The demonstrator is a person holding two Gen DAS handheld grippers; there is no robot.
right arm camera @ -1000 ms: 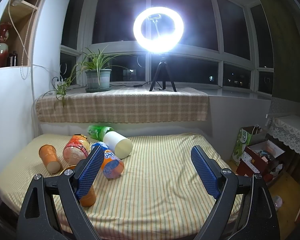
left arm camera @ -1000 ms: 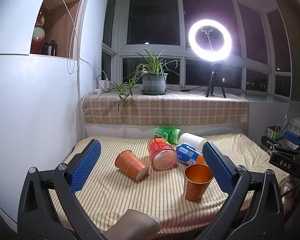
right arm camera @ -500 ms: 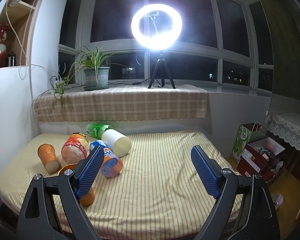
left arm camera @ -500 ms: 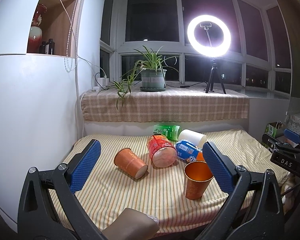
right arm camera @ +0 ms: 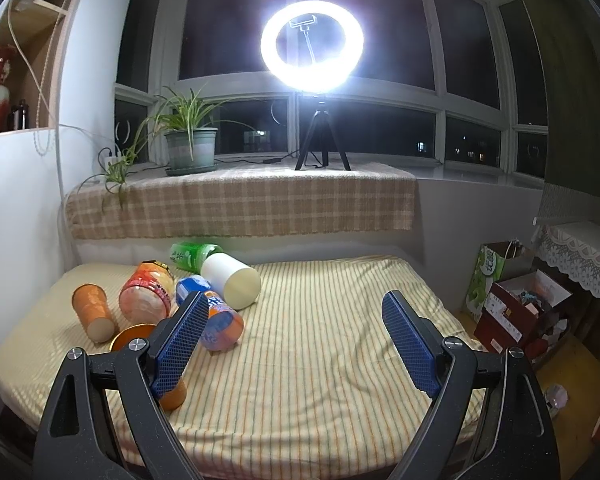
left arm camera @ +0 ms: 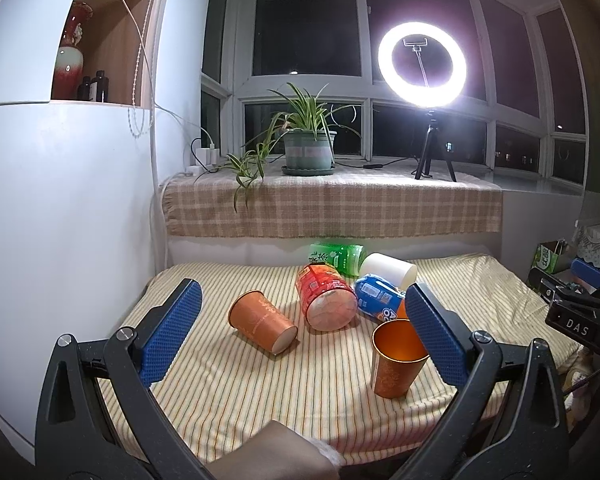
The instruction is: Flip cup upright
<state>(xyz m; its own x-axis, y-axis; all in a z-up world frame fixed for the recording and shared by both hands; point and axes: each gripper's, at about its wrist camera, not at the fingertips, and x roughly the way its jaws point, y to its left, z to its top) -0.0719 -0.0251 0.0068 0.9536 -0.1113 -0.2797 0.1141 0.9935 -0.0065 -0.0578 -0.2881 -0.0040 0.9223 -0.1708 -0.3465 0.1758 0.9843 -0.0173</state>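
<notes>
Little has moved: both views drift only slightly. Left claw point(left arm camera: 300, 332) hangs wide open and empty, framing the orange cup point(left arm camera: 262, 321) lying on its side ahead on the bed point(left arm camera: 220, 392), seemingly lining up a grasp. Right claw point(right arm camera: 296, 344) is wide open too, empty.

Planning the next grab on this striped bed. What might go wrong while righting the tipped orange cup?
1. The tipped orange cup lies beside the red container; a wide-open left gripper may nudge that and roll it.
2. The upright orange cup stands on soft bedding near the right finger and might topple.
</notes>
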